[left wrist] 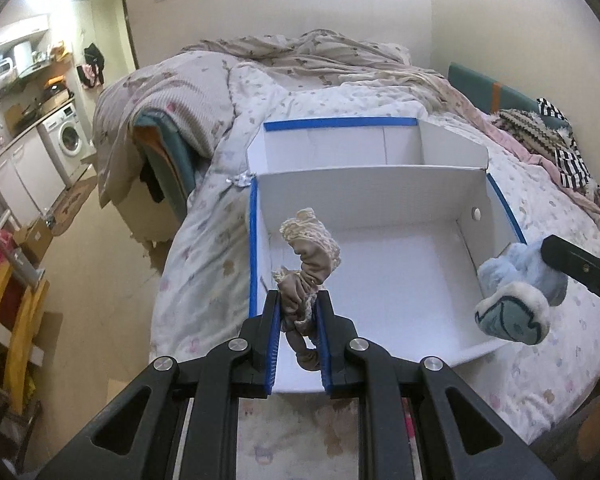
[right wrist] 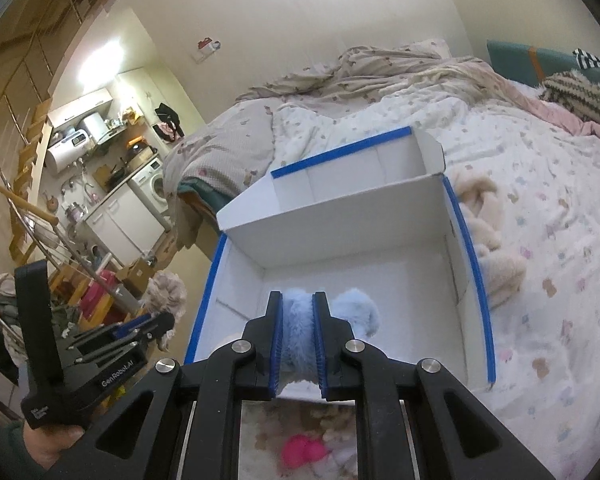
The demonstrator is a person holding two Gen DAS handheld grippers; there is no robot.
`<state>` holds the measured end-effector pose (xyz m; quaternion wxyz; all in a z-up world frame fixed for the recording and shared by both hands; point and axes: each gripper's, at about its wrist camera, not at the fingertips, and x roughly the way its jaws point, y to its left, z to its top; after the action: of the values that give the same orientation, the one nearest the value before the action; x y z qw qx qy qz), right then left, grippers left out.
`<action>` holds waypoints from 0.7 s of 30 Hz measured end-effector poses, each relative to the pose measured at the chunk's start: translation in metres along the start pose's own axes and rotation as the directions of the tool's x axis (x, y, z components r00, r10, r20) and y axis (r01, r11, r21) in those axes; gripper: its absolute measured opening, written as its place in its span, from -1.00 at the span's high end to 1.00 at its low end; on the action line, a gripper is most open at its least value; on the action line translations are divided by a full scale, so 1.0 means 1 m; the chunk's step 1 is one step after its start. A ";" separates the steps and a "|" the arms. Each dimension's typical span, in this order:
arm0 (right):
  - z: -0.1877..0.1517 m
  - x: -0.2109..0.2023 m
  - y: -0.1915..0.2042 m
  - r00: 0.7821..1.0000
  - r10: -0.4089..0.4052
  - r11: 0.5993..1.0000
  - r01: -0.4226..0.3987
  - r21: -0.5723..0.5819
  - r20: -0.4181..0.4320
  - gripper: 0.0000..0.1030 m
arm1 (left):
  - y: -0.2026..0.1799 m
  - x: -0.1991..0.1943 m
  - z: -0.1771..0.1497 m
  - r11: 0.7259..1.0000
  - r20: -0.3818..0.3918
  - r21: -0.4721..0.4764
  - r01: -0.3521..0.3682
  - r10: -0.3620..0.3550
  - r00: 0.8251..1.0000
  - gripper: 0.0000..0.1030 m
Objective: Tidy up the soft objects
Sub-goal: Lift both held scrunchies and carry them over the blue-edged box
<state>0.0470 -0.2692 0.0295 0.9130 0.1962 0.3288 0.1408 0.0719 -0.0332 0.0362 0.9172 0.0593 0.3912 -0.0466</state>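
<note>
The left gripper (left wrist: pixel 298 300) occupies the lower centre of the frame, its blue-padded fingers (left wrist: pixel 273 332) clamped on a beige and cream ruffled fabric scrunchie (left wrist: pixel 310 256). Behind it lies a white cardboard box with blue-taped edges (left wrist: pixel 380 188), resting on a floral quilted bedspread (left wrist: pixel 204 248). At the right edge, the right gripper (left wrist: pixel 580 268) carries a light blue plush slipper (left wrist: pixel 518 296) above the box's right wall.

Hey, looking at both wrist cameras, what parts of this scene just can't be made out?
- Pink object, right wrist view: blurred, below the right gripper; identity unclear.
- Cream plush, right wrist view: partly hidden by the white box wall.
- Blue plush toy, left wrist view: its face design is too distorted to identify.
- Beige scrunchie, left wrist view: lower loop hidden by the left gripper.
</note>
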 end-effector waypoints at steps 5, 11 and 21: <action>0.012 0.014 -0.006 1.000 -0.020 1.000 0.020 -0.008 -0.005 0.70 | -0.009 0.015 0.015 1.000 -0.014 0.016 0.011 -0.011 1.000 0.71; 0.023 0.038 -0.016 0.998 -0.047 0.999 0.047 -0.013 -0.036 0.70 | -0.016 0.038 0.023 0.999 -0.025 0.041 0.006 -0.005 1.000 0.71; 0.026 0.073 -0.030 0.991 -0.097 0.995 0.099 0.013 -0.096 0.70 | -0.019 0.082 0.007 0.998 -0.056 0.068 -0.003 0.006 0.998 0.70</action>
<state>0.1226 -0.2743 -0.0058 0.9003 0.1811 0.3824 0.1019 0.1314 -0.0558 -0.0197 0.9035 0.0927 0.4147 -0.0562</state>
